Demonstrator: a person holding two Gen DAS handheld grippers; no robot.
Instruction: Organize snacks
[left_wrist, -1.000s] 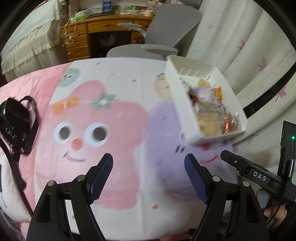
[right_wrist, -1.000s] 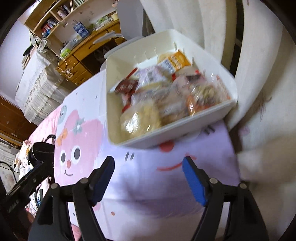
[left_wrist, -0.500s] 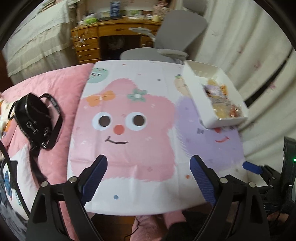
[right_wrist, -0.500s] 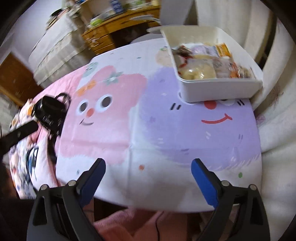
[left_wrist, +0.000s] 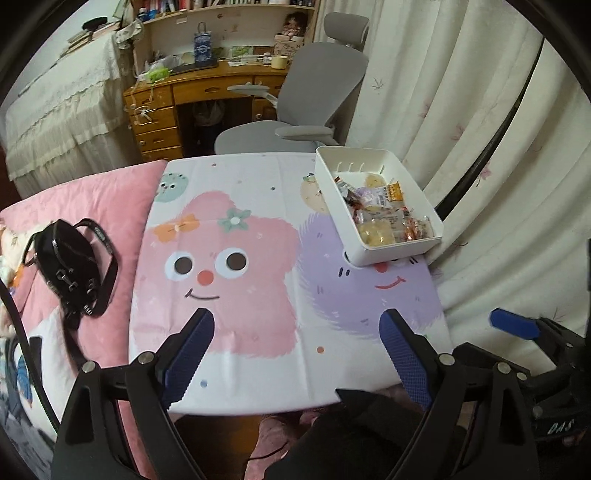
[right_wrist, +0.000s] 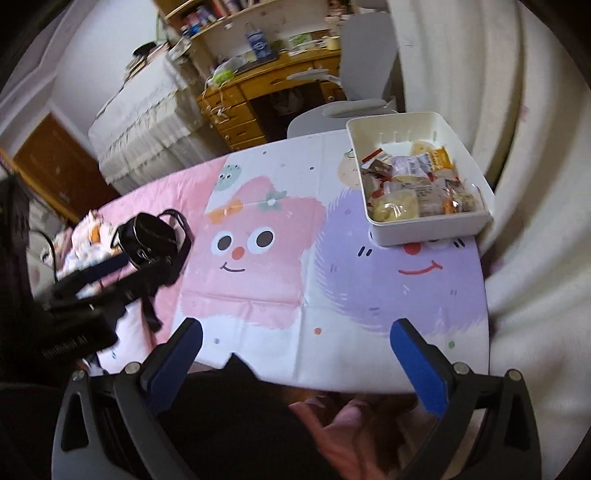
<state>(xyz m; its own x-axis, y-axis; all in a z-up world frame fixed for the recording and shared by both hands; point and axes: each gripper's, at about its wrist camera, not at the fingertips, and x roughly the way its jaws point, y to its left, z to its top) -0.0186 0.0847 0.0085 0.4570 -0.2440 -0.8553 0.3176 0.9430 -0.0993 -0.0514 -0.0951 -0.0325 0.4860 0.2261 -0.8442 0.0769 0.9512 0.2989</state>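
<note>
A white bin stands at the far right of the table on the cartoon cloth. Several wrapped snacks lie inside it. My left gripper is open and empty, held above the table's near edge, far from the bin. My right gripper is open and empty, also back over the near edge. One blue fingertip of the right gripper shows at the right of the left wrist view. The left gripper's body shows at the left of the right wrist view.
A black bag with a strap lies on the pink bedding left of the table. A grey office chair and a wooden desk stand behind the table. White curtains hang at the right.
Both grippers have pulled back and up from the bin toward the near edge of the table. The whole table is now in view. Both stay open and empty.
</note>
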